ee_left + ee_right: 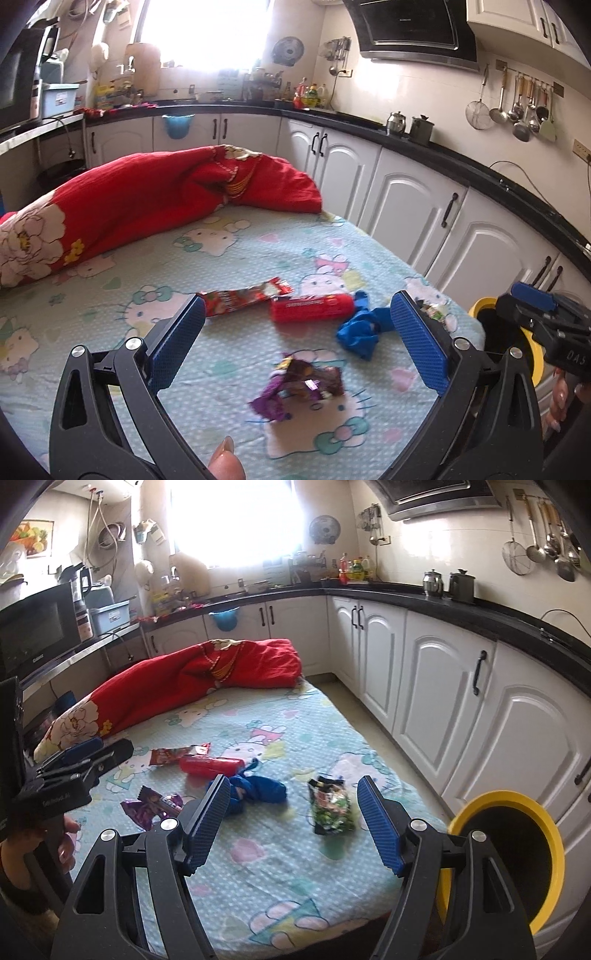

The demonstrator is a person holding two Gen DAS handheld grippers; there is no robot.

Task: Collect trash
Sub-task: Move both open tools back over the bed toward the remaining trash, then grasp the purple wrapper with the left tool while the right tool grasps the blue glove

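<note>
Trash lies on a bed with a pale cartoon-cat sheet (pixel 229 266). A purple-brown wrapper (pixel 301 384) lies between my left gripper's (pixel 297 321) open, empty fingers. Beyond it are a flat red wrapper (pixel 243 297), a red tube pack (pixel 312 306) and a crumpled blue item (pixel 364 328). In the right wrist view my right gripper (pixel 291 805) is open and empty, with a green snack bag (pixel 332 805) between its fingers, the blue item (pixel 258 790), red pack (pixel 210 764) and purple wrapper (pixel 151 805) to the left. A yellow-rimmed bin (pixel 517 849) stands at the bed's right edge.
A red floral quilt (pixel 147 199) is bunched at the bed's far end. White cabinets (pixel 443 701) under a black counter run along the right, with a narrow floor strip between. The right gripper (pixel 546 321) shows at the left view's right edge, over the bin (pixel 480 306).
</note>
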